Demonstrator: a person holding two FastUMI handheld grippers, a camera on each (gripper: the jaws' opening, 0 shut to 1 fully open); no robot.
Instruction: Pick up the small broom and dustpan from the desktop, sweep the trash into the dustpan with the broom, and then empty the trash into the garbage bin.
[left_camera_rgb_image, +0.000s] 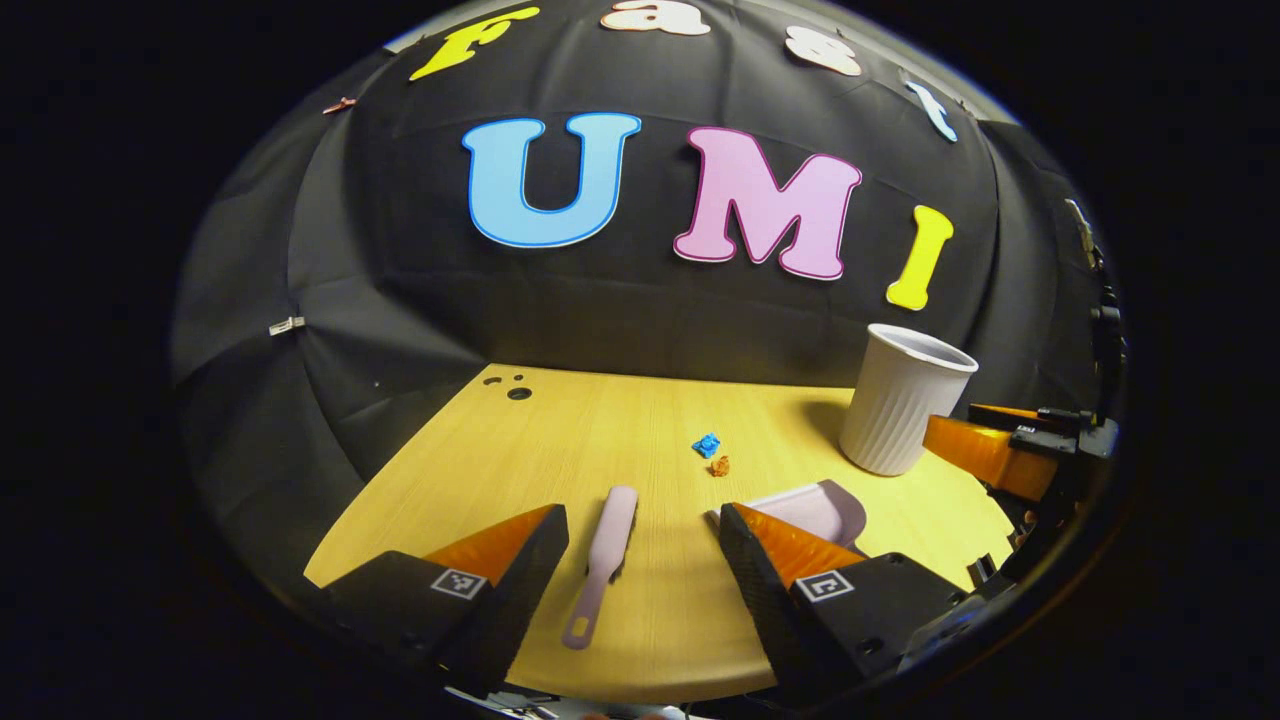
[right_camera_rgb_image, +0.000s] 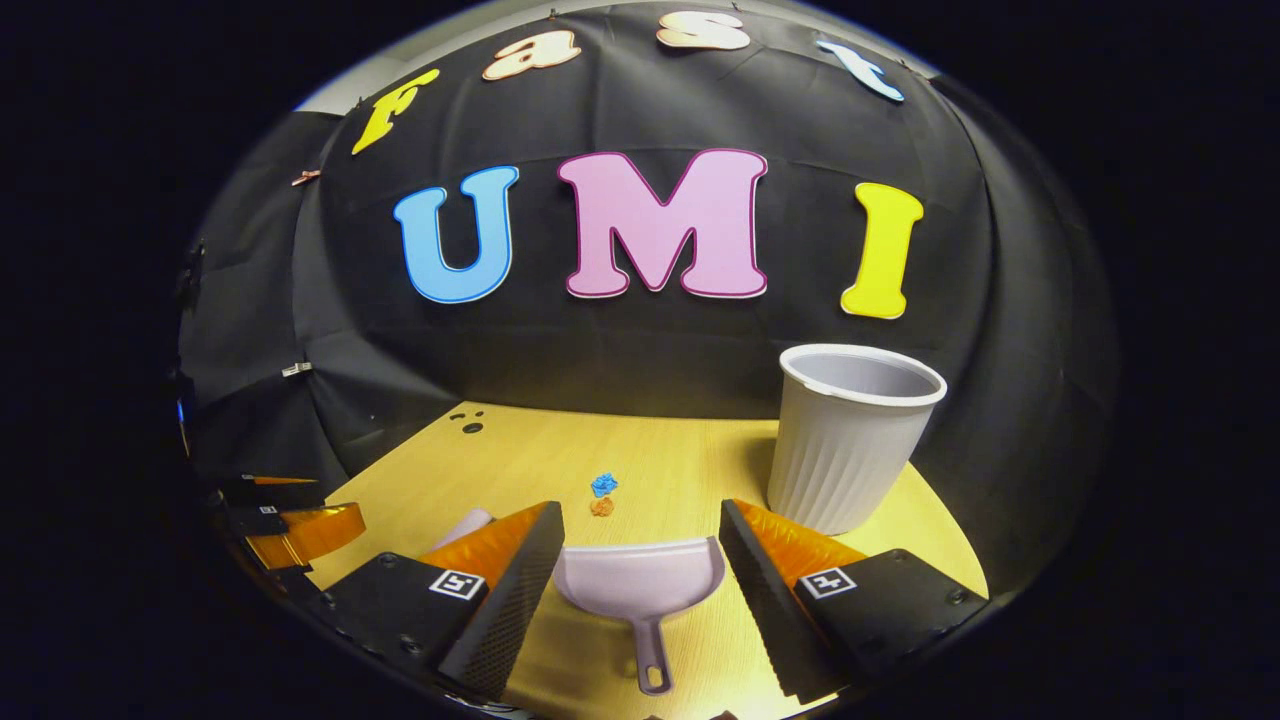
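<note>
A pale lilac small broom (left_camera_rgb_image: 603, 560) lies flat on the wooden desktop (left_camera_rgb_image: 600, 420), its handle end nearest me, between the spread fingers of my left gripper (left_camera_rgb_image: 640, 520), which is open and not touching it. The matching dustpan (right_camera_rgb_image: 640, 585) lies with its handle towards me between the fingers of my right gripper (right_camera_rgb_image: 640, 515), also open and apart from it. Two trash scraps, a blue one (right_camera_rgb_image: 603, 485) and an orange one (right_camera_rgb_image: 601, 507), sit just beyond the dustpan's mouth. The white ribbed garbage bin (right_camera_rgb_image: 850, 440) stands upright at the right. In the left gripper view the dustpan (left_camera_rgb_image: 820, 508) is partly hidden behind a finger.
The desktop's far left corner has a few small holes (left_camera_rgb_image: 518, 392). The black cloth wall rises directly behind the table. The right gripper (left_camera_rgb_image: 1000, 450) shows beside the bin (left_camera_rgb_image: 900, 400) in the left gripper view; the left gripper (right_camera_rgb_image: 300, 525) shows at the left in the right gripper view.
</note>
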